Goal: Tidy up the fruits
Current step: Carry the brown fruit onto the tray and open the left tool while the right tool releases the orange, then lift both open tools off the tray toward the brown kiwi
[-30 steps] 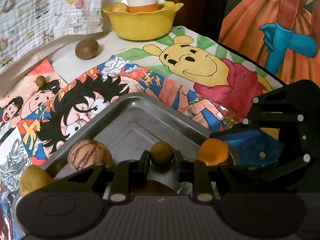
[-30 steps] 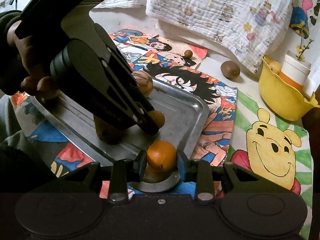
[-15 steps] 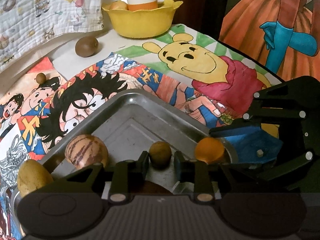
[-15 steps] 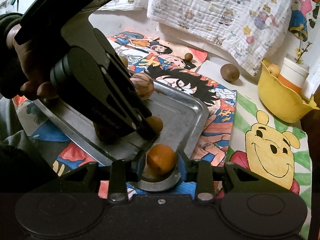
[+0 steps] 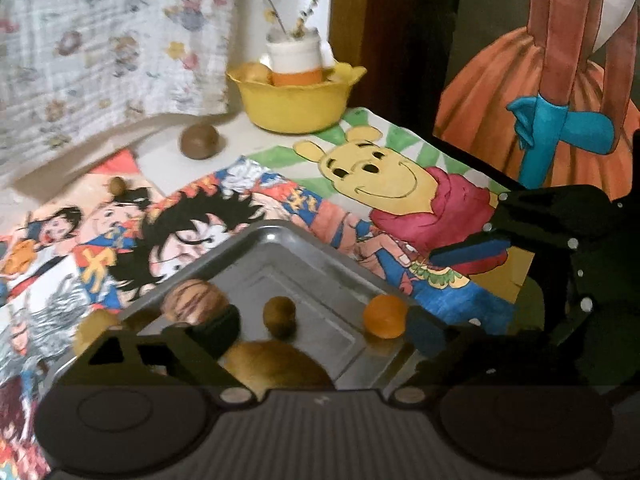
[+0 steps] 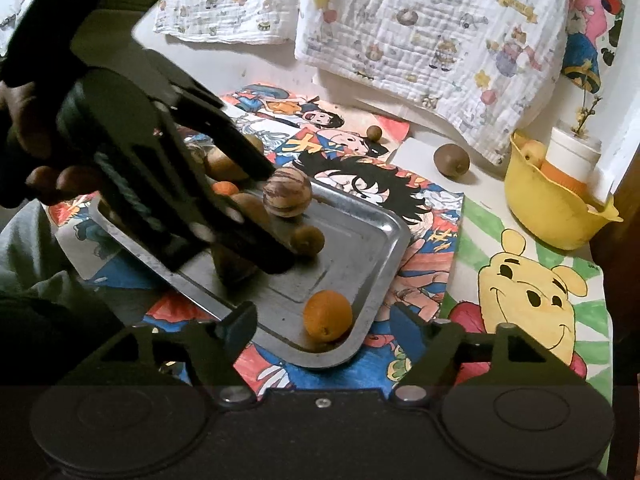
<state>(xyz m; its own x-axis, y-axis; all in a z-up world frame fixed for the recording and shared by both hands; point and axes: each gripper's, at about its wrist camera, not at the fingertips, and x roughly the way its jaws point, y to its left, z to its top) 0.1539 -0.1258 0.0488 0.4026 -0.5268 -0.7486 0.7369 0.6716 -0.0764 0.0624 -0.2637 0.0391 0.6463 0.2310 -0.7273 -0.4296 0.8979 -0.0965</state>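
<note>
Grippers just opened: orange [image 6: 327,315] & small brown fruit [image 5: 279,315] free on tray [image 6: 384,232].

On the metal tray [image 6: 372,240], the left gripper [image 6: 256,216] covers most of a brown fruit [image 6: 234,270] and part of a small orange one [image 6: 225,188] behind it. Beyond the tray, the patterned cloth [image 5: 112,40] is blurred, perhaps from motion.
</note>
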